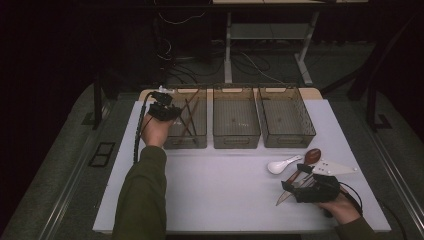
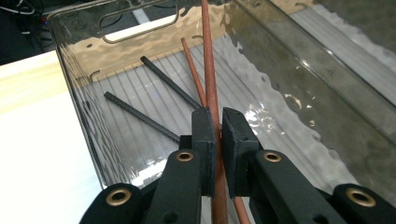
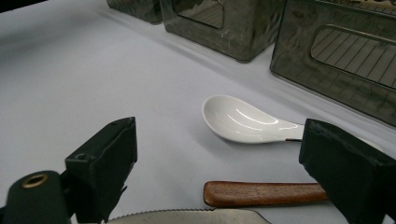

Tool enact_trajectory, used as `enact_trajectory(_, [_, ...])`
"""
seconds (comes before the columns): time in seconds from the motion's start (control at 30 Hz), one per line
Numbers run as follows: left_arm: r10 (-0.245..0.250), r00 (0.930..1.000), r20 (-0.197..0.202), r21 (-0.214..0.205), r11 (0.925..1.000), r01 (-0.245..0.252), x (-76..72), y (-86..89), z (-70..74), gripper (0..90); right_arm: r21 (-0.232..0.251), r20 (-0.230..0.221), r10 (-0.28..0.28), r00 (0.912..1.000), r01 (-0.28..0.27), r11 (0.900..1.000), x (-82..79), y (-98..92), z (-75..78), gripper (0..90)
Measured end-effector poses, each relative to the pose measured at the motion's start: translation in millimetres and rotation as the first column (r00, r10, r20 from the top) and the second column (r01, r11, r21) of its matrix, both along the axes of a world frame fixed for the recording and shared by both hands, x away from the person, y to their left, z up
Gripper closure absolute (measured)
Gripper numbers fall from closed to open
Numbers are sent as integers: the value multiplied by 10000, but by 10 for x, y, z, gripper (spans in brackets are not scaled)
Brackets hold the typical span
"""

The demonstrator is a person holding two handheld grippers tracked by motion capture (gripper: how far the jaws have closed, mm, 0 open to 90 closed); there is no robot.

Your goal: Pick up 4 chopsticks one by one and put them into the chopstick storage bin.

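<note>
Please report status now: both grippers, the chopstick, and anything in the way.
Left gripper shut on brown chopstick over left bin. Right gripper open by white spoon. Nothing blocking.

White table (image 1: pixel 220 185), three clear bins (image 1: pixel 236 124) in a row along its far side, white spoon (image 1: pixel 280 165), wooden spoon (image 1: pixel 307 161) and serrated knife (image 1: pixel 286 195) just ahead of the right gripper (image 1: pixel 295 187)

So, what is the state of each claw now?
Left claw: closed on a reddish-brown wooden chopstick.
Right claw: open, holding nothing.
</note>
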State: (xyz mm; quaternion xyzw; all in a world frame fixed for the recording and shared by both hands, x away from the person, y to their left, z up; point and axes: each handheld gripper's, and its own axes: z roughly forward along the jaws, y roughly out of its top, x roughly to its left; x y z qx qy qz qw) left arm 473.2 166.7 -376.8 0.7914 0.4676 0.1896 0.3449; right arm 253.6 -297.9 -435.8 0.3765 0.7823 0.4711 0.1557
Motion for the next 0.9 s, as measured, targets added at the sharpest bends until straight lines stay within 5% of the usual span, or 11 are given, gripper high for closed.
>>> enact_trajectory(0.07, [155, 9998, -97, -27, 9999, -156, 13, -9, -17, 824, -8, 35, 26, 10000, -26, 10000, 0, 2, 2, 110])
enact_trajectory(0.2, [423, 9989, 201, -222, 9989, -419, 3, -17, -12, 656, -37, 55, 47, 10000, -47, 10000, -4, 4, 2, 110])
enact_trajectory(0.53, [-279, 9988, 409, -649, 9974, 305, -48, -28, 60, 527, -61, -13, 39, 10000, -39, 10000, 0, 14, -5, 111])
enact_trajectory(0.9, [-1197, 9909, 619, -826, 9888, 1246, -208, -78, 192, 393, -89, -24, 41, 10000, -42, 10000, 2, 13, -9, 111])
